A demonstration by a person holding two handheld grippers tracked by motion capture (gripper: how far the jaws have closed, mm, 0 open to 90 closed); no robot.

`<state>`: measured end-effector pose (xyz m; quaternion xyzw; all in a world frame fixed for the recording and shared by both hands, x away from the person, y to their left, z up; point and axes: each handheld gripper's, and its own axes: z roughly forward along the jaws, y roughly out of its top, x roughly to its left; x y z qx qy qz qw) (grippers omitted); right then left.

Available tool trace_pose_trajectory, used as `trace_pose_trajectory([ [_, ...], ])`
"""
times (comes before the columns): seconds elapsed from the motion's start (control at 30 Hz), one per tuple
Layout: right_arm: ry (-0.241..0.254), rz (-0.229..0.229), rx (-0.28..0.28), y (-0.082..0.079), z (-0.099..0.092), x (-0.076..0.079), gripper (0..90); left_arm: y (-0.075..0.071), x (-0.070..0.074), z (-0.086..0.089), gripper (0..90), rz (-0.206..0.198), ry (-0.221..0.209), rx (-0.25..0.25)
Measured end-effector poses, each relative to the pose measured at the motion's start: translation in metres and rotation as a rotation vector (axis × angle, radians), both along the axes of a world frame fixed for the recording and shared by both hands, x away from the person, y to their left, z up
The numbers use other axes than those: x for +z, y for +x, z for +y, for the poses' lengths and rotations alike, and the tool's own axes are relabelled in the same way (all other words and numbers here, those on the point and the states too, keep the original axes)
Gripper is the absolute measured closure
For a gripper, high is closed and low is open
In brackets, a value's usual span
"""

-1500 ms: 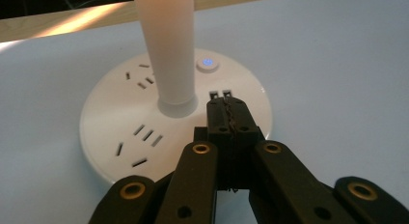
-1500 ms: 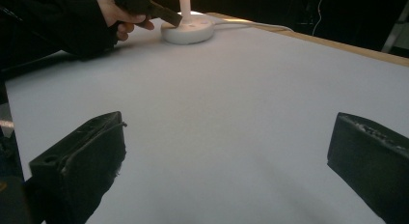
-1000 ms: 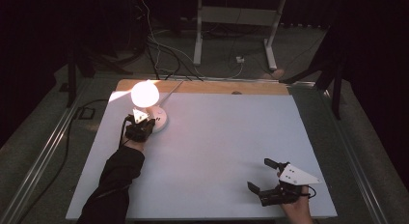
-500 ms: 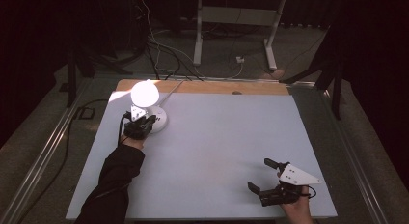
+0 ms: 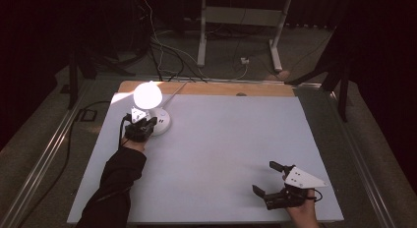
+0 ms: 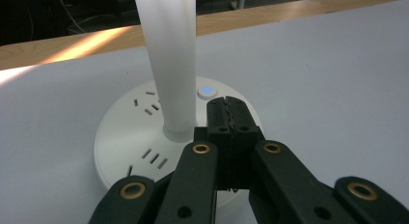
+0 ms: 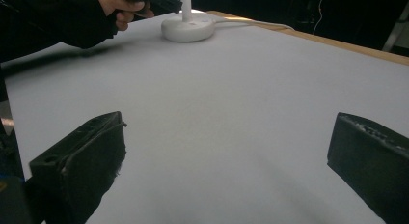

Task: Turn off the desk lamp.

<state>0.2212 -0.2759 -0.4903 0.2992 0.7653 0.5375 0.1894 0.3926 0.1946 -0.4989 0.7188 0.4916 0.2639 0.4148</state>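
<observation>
- Tabletop (image 5: 221, 154), pale grey and mostly bare, leaves wide open room between the two hands; a wooden strip (image 5: 211, 88) runs along its far edge, and dark floor with cables lies beyond.
- Lamp (image 5: 149, 95), lit, stands near the far left corner on a round white base (image 5: 162, 124) with socket slots and a small blue-lit button (image 6: 207, 91); its white stem (image 6: 169, 55) rises from the middle of the base.
- Left gripper (image 6: 230, 119) has its jaws closed together, empty, with the tips over the base just before the button and just beside the stem.
- Right gripper (image 5: 268, 179) rests near the front right edge, well apart from the lamp, jaws spread wide with bare table between them.
</observation>
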Motion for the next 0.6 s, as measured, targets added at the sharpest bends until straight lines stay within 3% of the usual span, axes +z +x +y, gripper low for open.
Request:
trace_pose_trajectory([
  [0.6, -0.002, 0.000, 0.003, 0.000, 0.000, 0.000, 0.0, 0.001, -0.012, -0.003, 90.0, 0.027, 0.025, 0.003],
])
